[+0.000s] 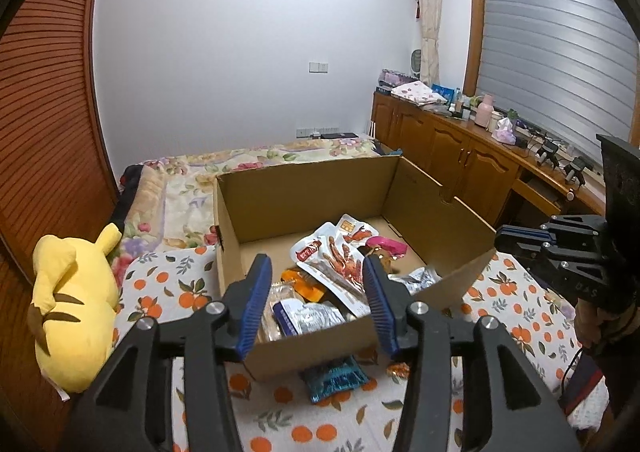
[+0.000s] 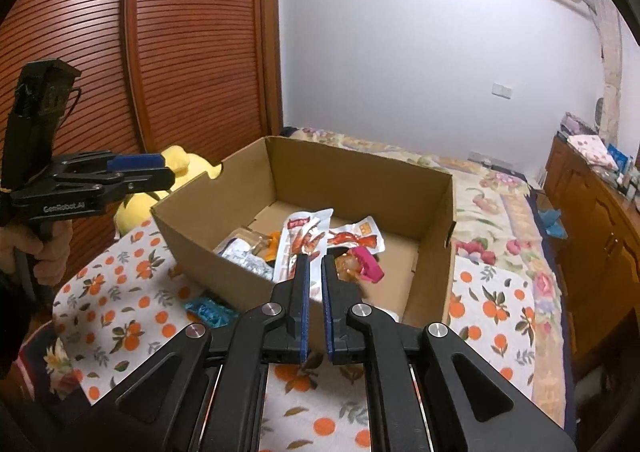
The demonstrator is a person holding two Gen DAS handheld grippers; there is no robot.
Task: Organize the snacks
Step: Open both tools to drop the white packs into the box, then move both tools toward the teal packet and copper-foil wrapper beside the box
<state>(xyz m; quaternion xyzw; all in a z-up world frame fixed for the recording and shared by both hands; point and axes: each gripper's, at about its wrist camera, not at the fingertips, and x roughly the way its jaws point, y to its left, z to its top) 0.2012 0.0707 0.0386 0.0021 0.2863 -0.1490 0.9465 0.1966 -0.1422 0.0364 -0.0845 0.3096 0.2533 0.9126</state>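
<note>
The left tool (image 1: 316, 292) is hovering with its jaws spread and nothing between them; the right tool (image 2: 314, 284) is hanging pressed together, empty. Both are pointing down over the near wall of the cardboard box (image 1: 304, 187) sitting on the bed (image 1: 168, 284). Inside are lying the snack packets (image 1: 340, 264). A blue packet (image 1: 334, 378) is lying outside, against the near wall, directly below the left tool, the nearer one, its long axis running along the wall.

box (image 1: 304, 187) sits on bed (image 1: 180, 187) w/ snack packets (image 1: 336, 268) inside — one packet (image 1: 334, 378) on the blanket (image 1: 168, 284) just before box, plush toy (image 1: 72, 304) to its left, cabinets (image 1: 460, 155) right.
</note>
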